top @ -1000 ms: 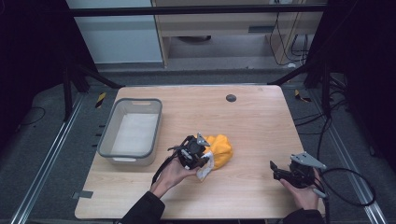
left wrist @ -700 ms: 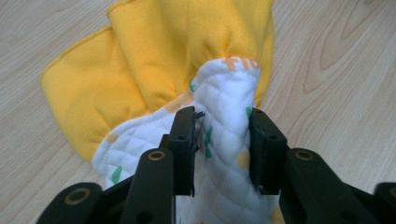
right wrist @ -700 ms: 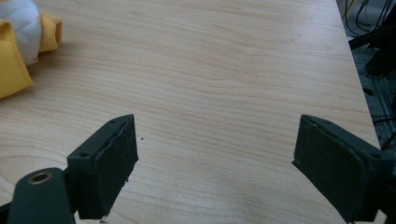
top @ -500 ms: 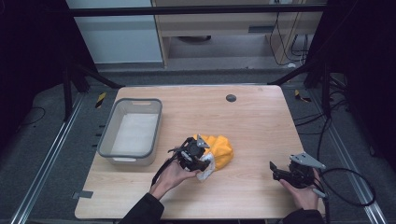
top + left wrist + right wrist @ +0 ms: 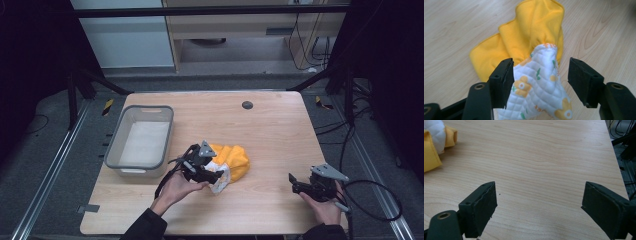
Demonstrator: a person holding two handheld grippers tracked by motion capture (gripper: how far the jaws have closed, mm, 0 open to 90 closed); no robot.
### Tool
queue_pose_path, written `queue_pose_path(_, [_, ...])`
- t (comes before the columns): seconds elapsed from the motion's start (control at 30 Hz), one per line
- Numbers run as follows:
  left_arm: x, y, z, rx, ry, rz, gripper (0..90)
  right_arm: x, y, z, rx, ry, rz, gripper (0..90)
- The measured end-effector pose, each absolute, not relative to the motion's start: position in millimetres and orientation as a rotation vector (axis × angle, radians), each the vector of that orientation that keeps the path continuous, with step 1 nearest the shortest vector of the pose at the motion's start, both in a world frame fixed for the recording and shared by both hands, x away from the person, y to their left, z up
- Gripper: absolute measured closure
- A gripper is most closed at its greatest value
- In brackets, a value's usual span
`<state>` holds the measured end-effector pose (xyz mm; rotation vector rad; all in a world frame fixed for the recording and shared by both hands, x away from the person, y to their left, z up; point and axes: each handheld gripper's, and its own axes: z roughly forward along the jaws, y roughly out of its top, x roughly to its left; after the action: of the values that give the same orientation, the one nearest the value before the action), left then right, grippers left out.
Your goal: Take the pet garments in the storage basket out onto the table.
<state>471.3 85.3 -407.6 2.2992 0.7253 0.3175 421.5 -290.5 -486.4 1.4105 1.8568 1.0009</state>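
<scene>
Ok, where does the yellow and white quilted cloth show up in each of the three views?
High view: the cloth lies mid-table, right of the grey bin, at the left gripper.
Left gripper view: centre, the cloth, its quilted white end between the open fingers.
Right gripper view: top left corner.
Shared landmark: the wooden table.

Crumpled yellow cloth (image 5: 529,32) with white quilted flower-print side (image 5: 537,92) turned up, lying bunched mid-surface (image 5: 280,125), just beside grey bin (image 5: 115,150)
</scene>
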Motion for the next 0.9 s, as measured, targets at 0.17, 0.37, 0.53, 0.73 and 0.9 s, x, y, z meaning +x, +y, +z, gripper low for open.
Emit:
queue_pose_path(0.17, [466.3, 100.2, -403.2, 2.252, 0.730, 0.330, 33.4, 420.9, -291.3, -486.1, 1.414, 1.853, 1.005, 12.3])
queue_pose_path(0.37, [458.5, 121.1, -407.0, 2.211, 0.750, 0.343, 29.8, 421.0, -290.6, -486.8, 1.417, 1.858, 0.999, 12.2])
queue_pose_path(0.53, [452.8, 138.2, -415.4, 2.184, 0.786, 0.335, 28.2, 420.8, -290.8, -487.2, 1.422, 1.858, 1.002, 12.1])
queue_pose_path(0.73, [445.1, 153.1, -424.1, 2.167, 0.819, 0.346, 27.2, 419.8, -288.8, -488.7, 1.423, 1.868, 0.997, 12.0])
queue_pose_path(0.9, [436.2, 165.4, -432.2, 2.140, 0.823, 0.363, 27.4, 419.7, -287.9, -489.6, 1.417, 1.880, 0.989, 11.4])
